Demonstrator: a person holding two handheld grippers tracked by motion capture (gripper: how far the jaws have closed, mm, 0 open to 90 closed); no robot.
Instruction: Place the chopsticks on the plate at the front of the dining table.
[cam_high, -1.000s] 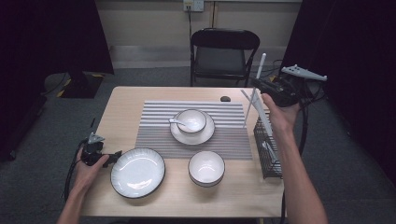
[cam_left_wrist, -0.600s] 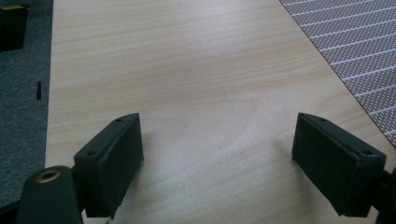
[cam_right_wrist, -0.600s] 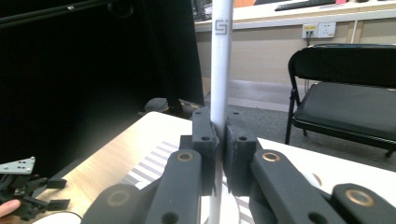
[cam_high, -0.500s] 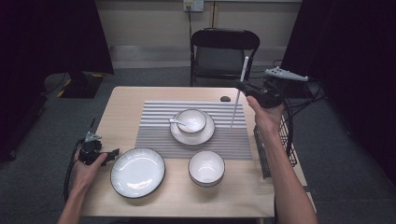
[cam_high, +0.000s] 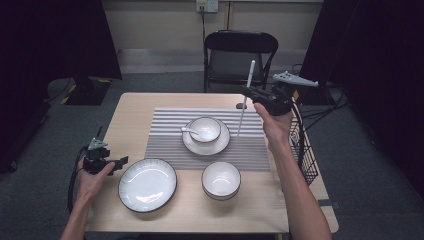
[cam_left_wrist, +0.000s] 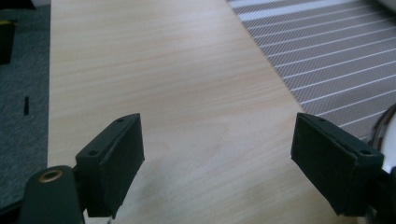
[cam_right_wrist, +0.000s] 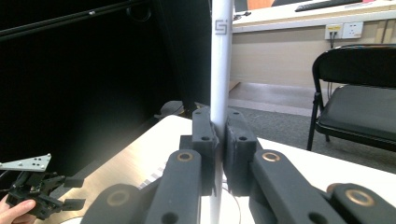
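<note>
The table (cam_high: 150, 107) is pale wood, with a black folding chair (cam_high: 241, 55) behind its far edge. A grey striped placemat (cam_high: 165, 135) covers the middle of the table. Hanging at the table's right edge is a wire basket (cam_high: 306, 155). On the near left, just off the mat, lies a flat white plate (cam_high: 147, 184) with a dark rim; to its right stands an empty white bowl (cam_high: 221, 179), partly on the mat's near edge. Farther back on the mat, a smaller bowl (cam_high: 204, 128) sits on a saucer (cam_high: 222, 142), with a white spoon (cam_high: 189, 131) resting against it.

The right tool (cam_high: 248, 93) is held up over the mat's far right part, its jaws closed tight on a long white stick (cam_right_wrist: 220, 70), possibly a chopstick, though the view is too coarse to be sure. The stick stands nearly upright, leaning a little, above the mat and right of the saucer.

The left tool (cam_left_wrist: 217, 158) is held low at the table's near left edge, beside the plate, its jaws spread wide with nothing between them.
</note>
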